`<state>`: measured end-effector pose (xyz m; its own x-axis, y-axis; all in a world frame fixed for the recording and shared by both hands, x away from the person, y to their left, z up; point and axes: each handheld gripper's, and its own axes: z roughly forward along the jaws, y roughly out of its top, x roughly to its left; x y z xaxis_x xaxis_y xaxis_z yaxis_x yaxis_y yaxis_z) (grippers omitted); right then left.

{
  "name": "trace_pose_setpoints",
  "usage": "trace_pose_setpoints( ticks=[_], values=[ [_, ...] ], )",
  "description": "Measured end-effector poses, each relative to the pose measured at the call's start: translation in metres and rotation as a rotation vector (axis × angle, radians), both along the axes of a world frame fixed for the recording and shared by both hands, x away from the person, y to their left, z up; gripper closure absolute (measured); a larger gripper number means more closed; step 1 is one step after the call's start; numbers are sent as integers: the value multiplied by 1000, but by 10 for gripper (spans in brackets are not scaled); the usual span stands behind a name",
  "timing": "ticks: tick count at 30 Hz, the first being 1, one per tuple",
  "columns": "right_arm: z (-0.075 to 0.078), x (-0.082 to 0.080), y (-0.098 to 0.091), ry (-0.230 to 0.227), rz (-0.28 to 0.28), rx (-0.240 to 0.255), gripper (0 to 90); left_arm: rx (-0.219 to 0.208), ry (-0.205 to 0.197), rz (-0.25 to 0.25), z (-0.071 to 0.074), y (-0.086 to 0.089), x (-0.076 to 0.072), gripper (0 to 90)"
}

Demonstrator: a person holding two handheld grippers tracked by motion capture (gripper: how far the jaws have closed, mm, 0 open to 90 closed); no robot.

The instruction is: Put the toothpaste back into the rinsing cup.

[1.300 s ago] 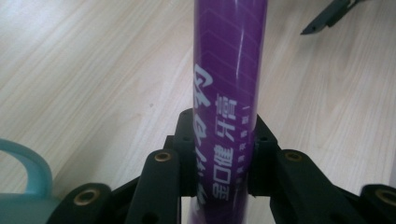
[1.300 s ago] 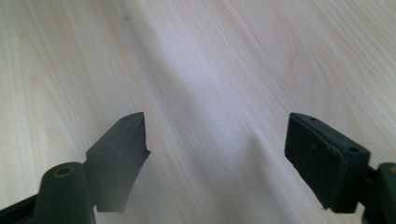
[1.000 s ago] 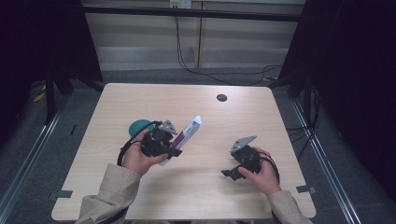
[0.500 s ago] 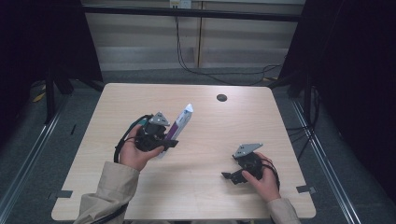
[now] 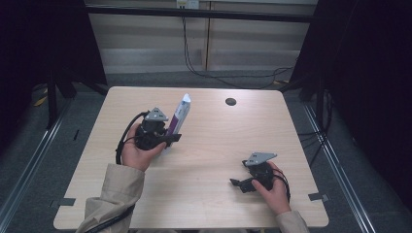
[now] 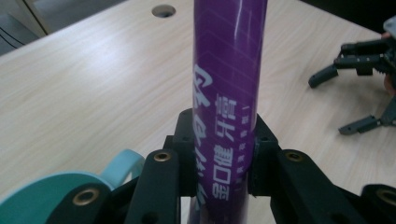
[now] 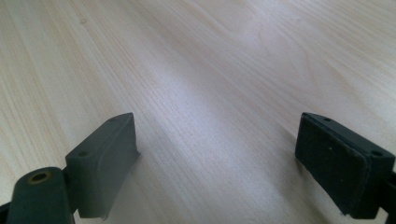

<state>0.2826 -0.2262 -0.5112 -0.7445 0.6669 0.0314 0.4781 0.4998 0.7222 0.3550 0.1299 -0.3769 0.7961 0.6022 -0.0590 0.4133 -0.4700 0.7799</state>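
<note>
Both tongs low: left tongs [image 5: 171, 137] gripping tube [image 5: 178, 116].

The purple tube [image 6: 227, 93] carries white East Asian characters along its length, too skewed to read.

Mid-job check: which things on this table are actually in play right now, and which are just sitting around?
In play:
- purple tube, clamped in the left hand-held gripper
- right hand-held gripper, open, low over the table

Lying about:
- teal object beside the left jaws, not held
- round hole in the tabletop
</note>
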Motion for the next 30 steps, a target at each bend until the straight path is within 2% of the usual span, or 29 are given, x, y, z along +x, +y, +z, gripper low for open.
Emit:
trace_pose_setpoints(
  ticks=[2,4,9,11,13,17,28,30],
  values=[
    [0,0,0,0,0,0,119,-6,-8,15,3,3,2,710],
    [0,0,0,-1,-2,0,120,-30,-10,31,5,5,3,710],
    [0,0,0,-2,-1,-1,119,-55,-44,79,11,12,7,710],
    [0,0,0,-2,-1,-1,119,-60,-46,81,12,14,8,711],
    [0,0,0,-3,-1,-1,119,-81,-57,102,13,17,11,710],
    [0,0,0,-4,-1,-1,119,-99,-82,129,14,19,14,710],
    [0,0,0,-3,-1,-1,119,-163,-100,183,14,32,26,710],
    [0,0,0,-3,-1,-1,120,-177,-114,216,13,37,28,709]
  ],
)
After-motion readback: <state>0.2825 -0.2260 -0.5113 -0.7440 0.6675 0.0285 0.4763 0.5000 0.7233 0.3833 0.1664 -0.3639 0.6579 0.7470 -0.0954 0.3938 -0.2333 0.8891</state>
